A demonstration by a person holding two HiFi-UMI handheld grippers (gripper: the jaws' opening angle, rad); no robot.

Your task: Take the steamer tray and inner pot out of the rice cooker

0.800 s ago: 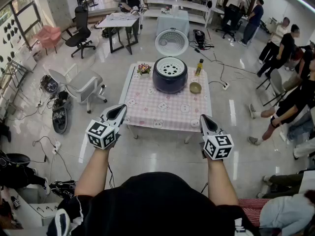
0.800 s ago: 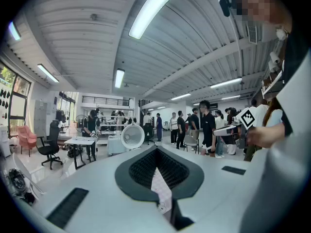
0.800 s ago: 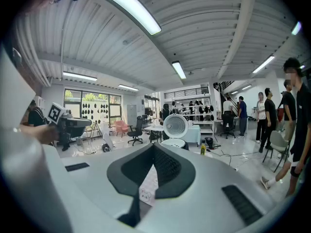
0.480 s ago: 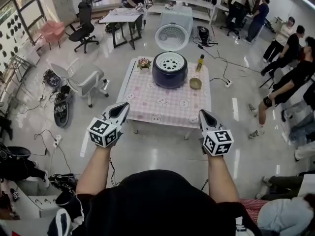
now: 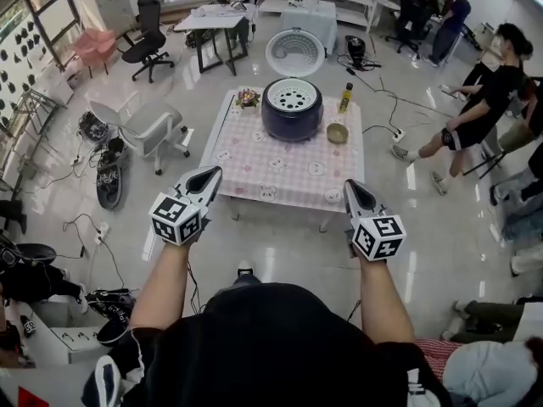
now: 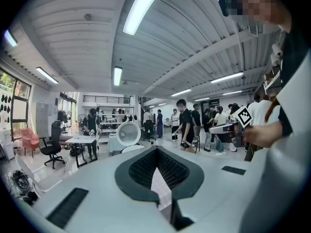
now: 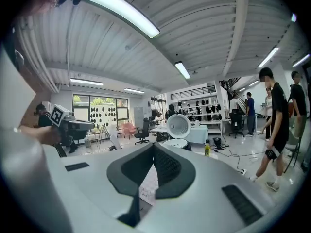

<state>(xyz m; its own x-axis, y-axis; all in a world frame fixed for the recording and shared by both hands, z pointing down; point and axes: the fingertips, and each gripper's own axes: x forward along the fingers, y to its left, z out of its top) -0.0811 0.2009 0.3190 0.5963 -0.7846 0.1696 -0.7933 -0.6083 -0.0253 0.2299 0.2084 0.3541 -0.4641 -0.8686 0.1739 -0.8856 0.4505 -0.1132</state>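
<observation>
The rice cooker [image 5: 292,119] sits at the far middle of a table [image 5: 280,172] covered in a pink checked cloth, with bare cloth all round it and the widest clear stretch on the near side, down to the table's near edge. It is round, so it has no long axis. Its white lid [image 5: 295,52] stands open at the far side, with the inside turned toward the near side. The steamer tray [image 5: 293,99] lies flat in the cooker's mouth with its holes facing up, and the inner pot is hidden under it. Just right of the cooker is a small bowl [image 5: 338,132], and what it holds cannot be made out. A yellow bottle [image 5: 345,97] stands upright at the far right corner, and flowers [image 5: 248,98] stand at the far left corner. The left gripper [image 5: 208,175] and right gripper [image 5: 353,188] hang over open floor near the table's near edge, well apart from each other and from the cooker. Both point toward the far side, a little downward. Each gripper's own view shows its jaws closed together with nothing between them. A white chair [image 5: 146,130] stands on the floor left of the table, cables [image 5: 382,117] trail on the right, and a person [image 5: 475,108] walks further right
</observation>
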